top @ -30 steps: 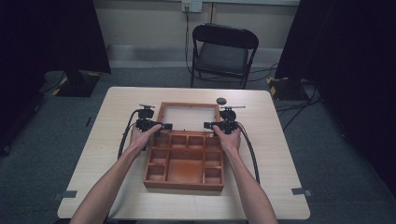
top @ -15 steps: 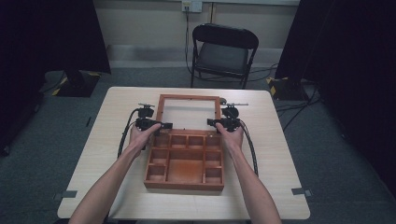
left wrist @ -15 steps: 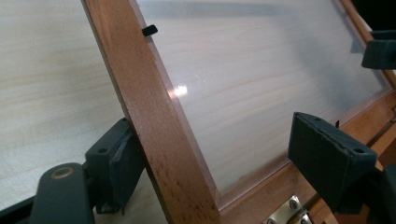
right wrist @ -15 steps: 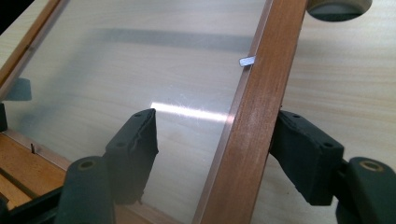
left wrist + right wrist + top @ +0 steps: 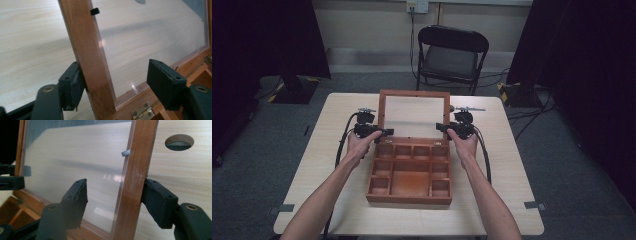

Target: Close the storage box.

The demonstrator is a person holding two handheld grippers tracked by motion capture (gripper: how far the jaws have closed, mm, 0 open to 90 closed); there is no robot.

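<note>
While I stand at the near edge of the tabletop [image 5: 337, 200], the high view shows a wooden box [image 5: 409, 172] lying at its middle, its compartments open to the camera and its glazed lid [image 5: 413, 116] raised at the far side. My left tool [image 5: 384, 133] sits at the lid's left edge and my right tool [image 5: 441, 127] at its right edge, cables looping back along my forearms; a black folding chair [image 5: 451, 55] stands beyond the tabletop. Along the left tool [image 5: 115, 82], the lid's wooden side rail [image 5: 86, 57] rises between the jaws: one pad touches the rail's outer face, the other stands apart over the pane, so the tool is wide open, gripping nothing. A brass hinge [image 5: 142, 112] shows below. Along the right tool [image 5: 115, 197], the opposite rail [image 5: 135, 177] likewise stands between parted jaws, the outer pad against the wood, the inner one clear of the pane. A round hole [image 5: 179, 142] is cut in the tabletop beyond.
</note>
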